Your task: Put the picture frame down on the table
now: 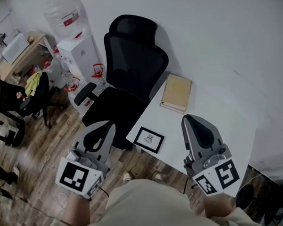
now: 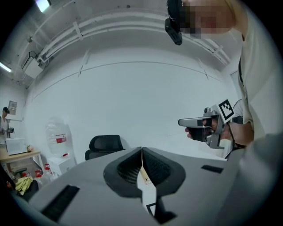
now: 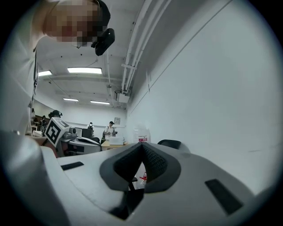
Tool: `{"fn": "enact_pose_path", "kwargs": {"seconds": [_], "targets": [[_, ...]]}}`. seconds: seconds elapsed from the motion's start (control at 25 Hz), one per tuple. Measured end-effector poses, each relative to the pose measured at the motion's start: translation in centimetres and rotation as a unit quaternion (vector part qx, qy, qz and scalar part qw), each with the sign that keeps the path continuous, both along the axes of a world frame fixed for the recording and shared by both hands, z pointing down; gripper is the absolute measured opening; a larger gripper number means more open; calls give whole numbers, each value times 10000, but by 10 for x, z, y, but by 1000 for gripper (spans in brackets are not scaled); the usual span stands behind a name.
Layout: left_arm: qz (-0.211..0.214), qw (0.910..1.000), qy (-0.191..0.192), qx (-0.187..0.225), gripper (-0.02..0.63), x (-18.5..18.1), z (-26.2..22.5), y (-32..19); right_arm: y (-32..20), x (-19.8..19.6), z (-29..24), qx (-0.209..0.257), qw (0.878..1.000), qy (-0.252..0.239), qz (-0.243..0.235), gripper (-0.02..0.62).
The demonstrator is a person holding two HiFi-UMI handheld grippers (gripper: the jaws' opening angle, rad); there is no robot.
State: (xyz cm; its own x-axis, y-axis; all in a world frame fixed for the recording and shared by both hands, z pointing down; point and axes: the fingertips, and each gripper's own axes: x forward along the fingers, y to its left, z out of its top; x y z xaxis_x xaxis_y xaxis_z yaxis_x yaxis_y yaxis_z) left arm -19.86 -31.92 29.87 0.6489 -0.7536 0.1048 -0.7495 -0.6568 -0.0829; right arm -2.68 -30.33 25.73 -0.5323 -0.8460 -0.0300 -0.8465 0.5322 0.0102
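Observation:
The picture frame [image 1: 148, 139], black with a white print, lies flat on the white table [image 1: 214, 114] near its front left corner. Neither gripper touches it. My left gripper [image 1: 107, 124] hangs over the floor to the left of the frame, its jaws pressed together with nothing between them [image 2: 142, 152]. My right gripper [image 1: 189, 118] is above the table to the right of the frame, also shut and empty [image 3: 142, 148]. Both are raised and point about level toward the white wall. The left gripper view catches the right gripper [image 2: 194, 121] from the side.
A tan book [image 1: 176, 92] lies on the table beyond the frame. A black office chair [image 1: 128, 62] stands against the table's left edge. A water dispenser [image 1: 76, 47], a desk [image 1: 21, 53] and another chair [image 1: 15, 102] stand further left on the wooden floor.

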Motion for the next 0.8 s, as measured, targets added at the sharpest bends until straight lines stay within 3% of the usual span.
{"fn": "enact_pose_path", "kwargs": {"seconds": [0.52, 0.8], "targets": [[71, 9997, -112, -200, 23, 9, 15, 4, 12, 25, 23, -364, 9991, -101, 169, 21], [-102, 9991, 317, -277, 23, 8, 9, 2, 9, 25, 25, -199, 9991, 239, 297, 21]]}}
